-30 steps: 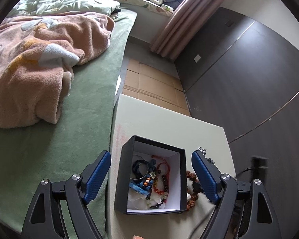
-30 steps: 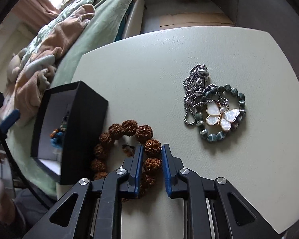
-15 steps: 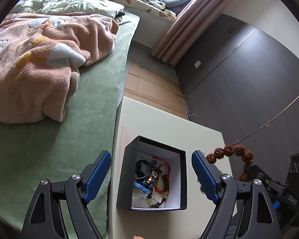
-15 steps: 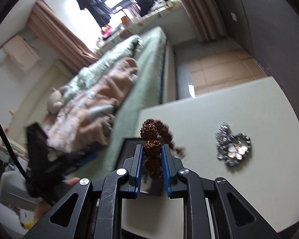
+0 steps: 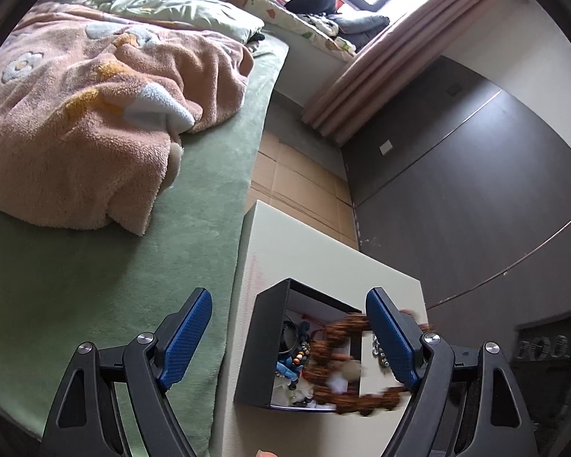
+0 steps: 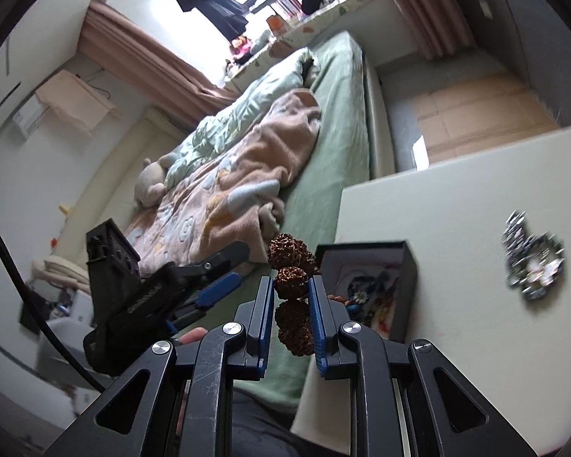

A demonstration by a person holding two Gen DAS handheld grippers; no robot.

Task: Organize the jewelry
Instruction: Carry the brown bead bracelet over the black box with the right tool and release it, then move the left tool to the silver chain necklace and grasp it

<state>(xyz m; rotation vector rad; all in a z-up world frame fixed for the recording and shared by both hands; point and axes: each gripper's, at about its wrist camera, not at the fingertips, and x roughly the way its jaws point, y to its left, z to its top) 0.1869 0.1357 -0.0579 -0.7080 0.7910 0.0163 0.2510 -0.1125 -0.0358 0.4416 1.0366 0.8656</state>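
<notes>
— Since a second ago the brown bead bracelet [image 6: 291, 282] has left the table [image 6: 437, 205] beside the black box [image 6: 407, 266]; it now hangs in the air, pinched in the right claw [image 6: 291, 297].

— Where does it hang, exactly?

— From the left wrist view the bracelet [image 5: 346, 365] shows as a blurred brown loop over the open top of the box [image 5: 260, 346], reaching past its right wall toward the right finger of the left claw [image 5: 289, 339]. I cannot tell whether any bead touches the box.

— And the right claw's grip?

— Narrow, both blue pads pressed on one knobbly bead, with more beads above and below between the fingers.

— The left claw?

— Wide apart, nothing between its fingers. It hovers with the box framed between them; in the right wrist view the left claw [image 6: 224, 285] is over the green bed [image 6: 331, 122] edge, left of the box.

— What is in the box?

— White lining, and a tangle of jewelry: a dark ring-shaped bangle, blue beads, a string of mixed coloured beads, a red cord. Details are too small to sort further.

— Anything still on the table?

— A silvery chain heap with a pale pendant [image 6: 533, 262], blurred, well apart to the right of the box.
</notes>
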